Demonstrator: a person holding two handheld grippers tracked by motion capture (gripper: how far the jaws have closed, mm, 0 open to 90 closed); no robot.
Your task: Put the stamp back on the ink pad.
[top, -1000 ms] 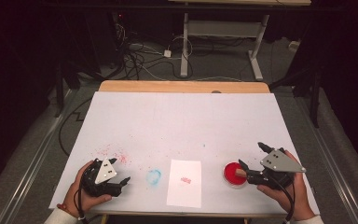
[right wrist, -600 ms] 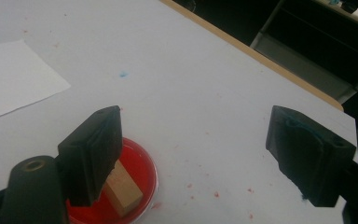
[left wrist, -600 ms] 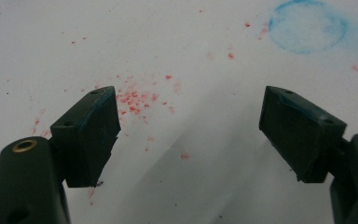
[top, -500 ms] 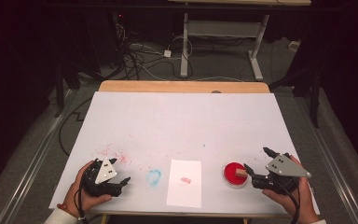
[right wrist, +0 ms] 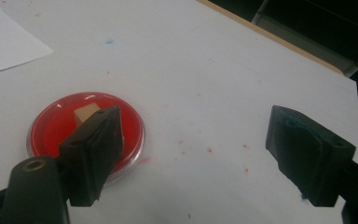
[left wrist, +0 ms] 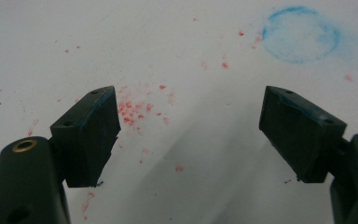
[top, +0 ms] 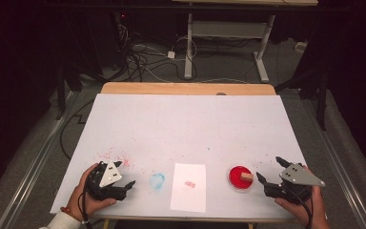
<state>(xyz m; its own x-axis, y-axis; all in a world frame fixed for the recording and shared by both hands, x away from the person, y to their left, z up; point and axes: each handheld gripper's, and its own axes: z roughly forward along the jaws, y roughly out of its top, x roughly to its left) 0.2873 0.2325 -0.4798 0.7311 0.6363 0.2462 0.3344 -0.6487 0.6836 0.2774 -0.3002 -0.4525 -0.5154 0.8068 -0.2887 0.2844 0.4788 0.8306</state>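
Observation:
A shallow red dish [top: 238, 181] sits on the white table cover near the front right, and a small tan block [top: 247, 177] rests in it. My right gripper [top: 269, 168] is just to the right of the dish, open and holding nothing. In the right gripper view the dish [right wrist: 51, 130] and the block [right wrist: 86, 113] lie behind the left jaw, and the right gripper [right wrist: 193, 140] has bare table between its jaws. My left gripper [top: 127, 173] lies at the front left, open and empty. The left gripper [left wrist: 191, 126] hovers over red specks [left wrist: 135, 109].
A white paper sheet [top: 189, 187] with a small red mark [top: 189, 183] lies between the grippers. A blue smudge [top: 157, 181] is left of the sheet and shows as a blue ring [left wrist: 300, 33] in the left gripper view. The wooden table edge [top: 186, 88] runs along the back.
My right gripper has drawn back to the right and toward the front edge, away from the red dish. The left gripper has stayed where it was.

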